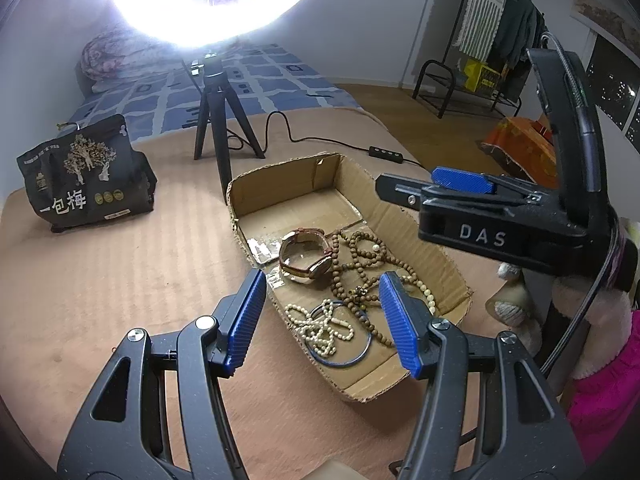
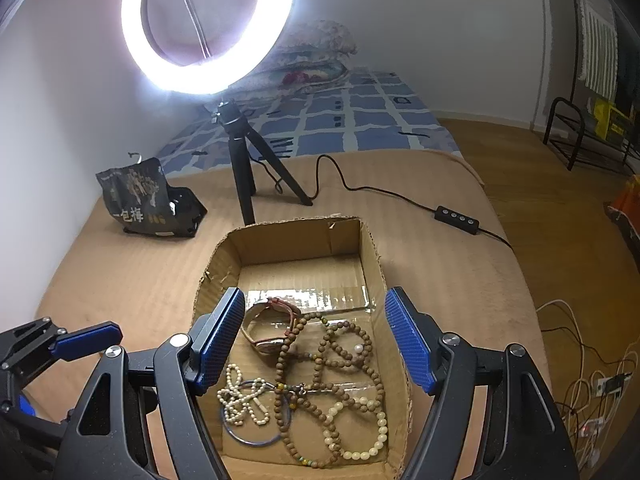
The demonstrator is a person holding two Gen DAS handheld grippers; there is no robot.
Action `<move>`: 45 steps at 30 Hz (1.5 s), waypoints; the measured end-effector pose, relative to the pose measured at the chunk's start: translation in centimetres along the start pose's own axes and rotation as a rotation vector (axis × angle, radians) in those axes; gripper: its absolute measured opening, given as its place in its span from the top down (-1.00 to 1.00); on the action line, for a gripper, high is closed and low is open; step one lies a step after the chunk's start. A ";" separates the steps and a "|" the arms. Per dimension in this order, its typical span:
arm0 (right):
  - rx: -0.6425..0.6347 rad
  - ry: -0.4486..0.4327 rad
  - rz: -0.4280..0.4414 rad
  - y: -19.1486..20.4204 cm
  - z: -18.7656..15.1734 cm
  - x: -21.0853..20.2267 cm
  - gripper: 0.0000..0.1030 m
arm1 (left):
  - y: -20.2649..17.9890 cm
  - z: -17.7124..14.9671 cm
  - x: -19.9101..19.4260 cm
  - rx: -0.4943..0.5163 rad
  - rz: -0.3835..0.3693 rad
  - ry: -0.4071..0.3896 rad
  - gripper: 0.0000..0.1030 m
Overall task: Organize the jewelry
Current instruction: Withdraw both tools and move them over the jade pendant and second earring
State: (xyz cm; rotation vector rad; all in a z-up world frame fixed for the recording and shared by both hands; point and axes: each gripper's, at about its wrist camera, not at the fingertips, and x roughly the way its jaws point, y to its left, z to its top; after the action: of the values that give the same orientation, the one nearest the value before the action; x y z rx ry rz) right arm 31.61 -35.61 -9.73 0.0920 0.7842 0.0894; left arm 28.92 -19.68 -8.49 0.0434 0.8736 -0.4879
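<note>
A shallow cardboard box point(image 1: 280, 188) point(image 2: 300, 240) lies on the tan blanket. Inside it sit a brown-strapped watch point(image 1: 306, 258) point(image 2: 272, 342), long strands of brown wooden beads point(image 1: 360, 256) point(image 2: 340, 354), a cream bead bracelet point(image 2: 372, 440), a small white bead strand point(image 1: 320, 328) point(image 2: 240, 396) and a thin blue bangle point(image 1: 360, 356) point(image 2: 248, 440). My left gripper point(image 1: 322, 276) hovers over the box's near end, open, nothing between its blue pads. My right gripper point(image 2: 315, 292) hangs above the box, open and empty too; the left wrist view shows it from the side point(image 1: 460, 184).
A lit ring light on a black tripod point(image 1: 216, 120) point(image 2: 244, 168) stands behind the box, its cable and controller point(image 2: 456, 214) trailing right. A black snack bag point(image 1: 84, 172) point(image 2: 148, 200) sits at the left. Floor cables point(image 2: 592, 384) lie right; a pink sleeve point(image 1: 600, 384) shows.
</note>
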 end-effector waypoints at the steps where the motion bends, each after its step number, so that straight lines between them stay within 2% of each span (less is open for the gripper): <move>1: 0.003 -0.001 -0.004 0.1 0.0 -0.2 -0.41 | 0.1 0.0 -0.1 0.001 0.001 0.002 -0.17; 4: 0.007 -0.007 -0.009 0.3 0.1 -0.7 -0.42 | 0.4 -0.2 -0.7 0.000 0.010 -0.002 -0.19; 8: 0.008 -0.023 -0.028 0.7 0.2 -1.6 -0.55 | 1.3 -0.5 -1.7 -0.003 0.022 -0.008 -0.32; 19: 0.015 -0.056 -0.021 2.8 0.1 -3.7 -0.55 | 5.8 -1.4 -4.4 -0.019 0.085 -0.008 -0.43; 27: -0.007 -0.077 0.022 5.8 -0.8 -4.8 -0.55 | 12.1 -2.4 -6.8 -0.033 0.164 0.004 -0.43; 33: -0.082 -0.068 0.080 9.7 -2.2 -4.3 -0.55 | 17.5 -4.0 -8.3 -0.095 0.207 0.013 -0.43; 37: -0.140 -0.028 0.110 12.3 -3.6 -3.3 -0.55 | 19.8 -5.3 -8.5 -0.129 0.199 0.023 -0.42; 40: -0.191 0.008 0.148 14.5 -5.1 -2.6 -0.55 | 21.1 -6.3 -8.2 -0.155 0.156 0.029 -0.42; 43: -0.245 0.050 0.192 16.8 -7.2 -1.6 -0.55 | 22.2 -7.2 -6.9 -0.181 0.127 0.073 -0.18; 45: -0.273 0.078 0.213 18.1 -8.7 -0.9 -0.55 | 22.6 -7.9 -6.1 -0.198 0.112 0.107 -0.16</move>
State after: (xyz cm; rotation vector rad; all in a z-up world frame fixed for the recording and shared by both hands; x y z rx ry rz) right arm 23.96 -17.28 -13.13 -0.0879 0.8320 0.4023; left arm 29.55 4.66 -12.74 -0.0628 1.0147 -0.2949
